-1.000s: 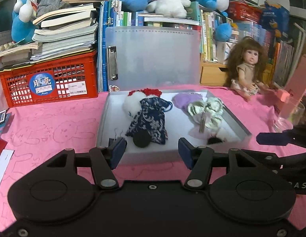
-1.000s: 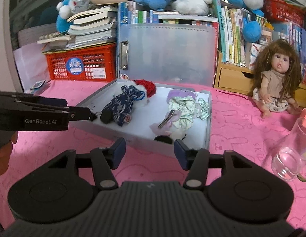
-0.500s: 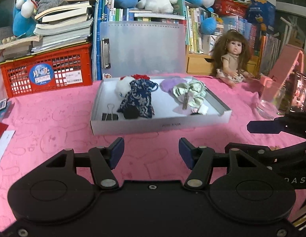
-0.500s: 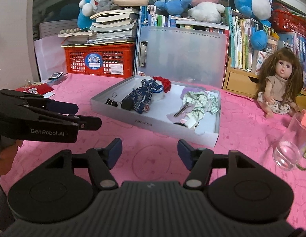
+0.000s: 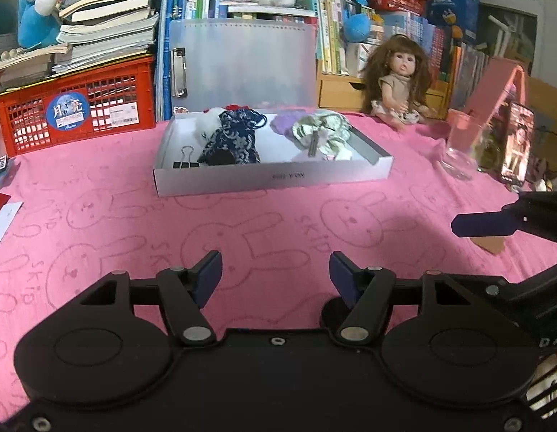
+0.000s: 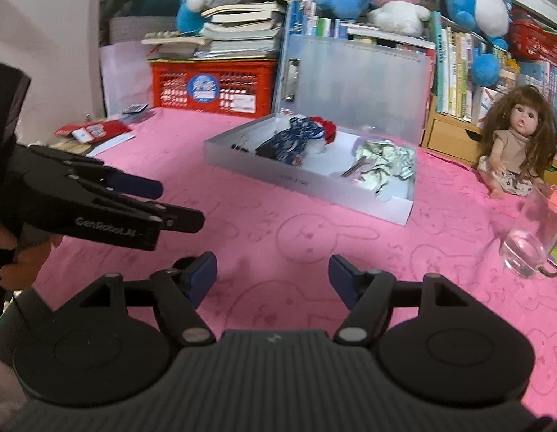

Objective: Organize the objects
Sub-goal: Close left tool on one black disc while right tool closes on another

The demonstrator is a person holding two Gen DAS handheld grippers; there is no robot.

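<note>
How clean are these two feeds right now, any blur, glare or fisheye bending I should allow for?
Left wrist view: sharp in the middle, tray edges bow slightly, corners go dark, dim indoor light, no strong glare. Right wrist view: softer, the left hand-held gripper looks slightly smeared, the glass catches faint highlights.

Taking the shallow white cardboard tray as my landmark: the pink bunny-print tablecloth on its near side lies bare, so my left gripper and my right gripper, both with nothing between their opening jaws, have open passage there. Behind the tray a frosted translucent plastic file box stands upright and walls off the far side. To the tray's back left sits a red plastic lattice crate loaded with books. To its back right a brown-haired doll in a beige dress sits, and nearer, to the right, a clear glass cup narrows that flank.
</note>
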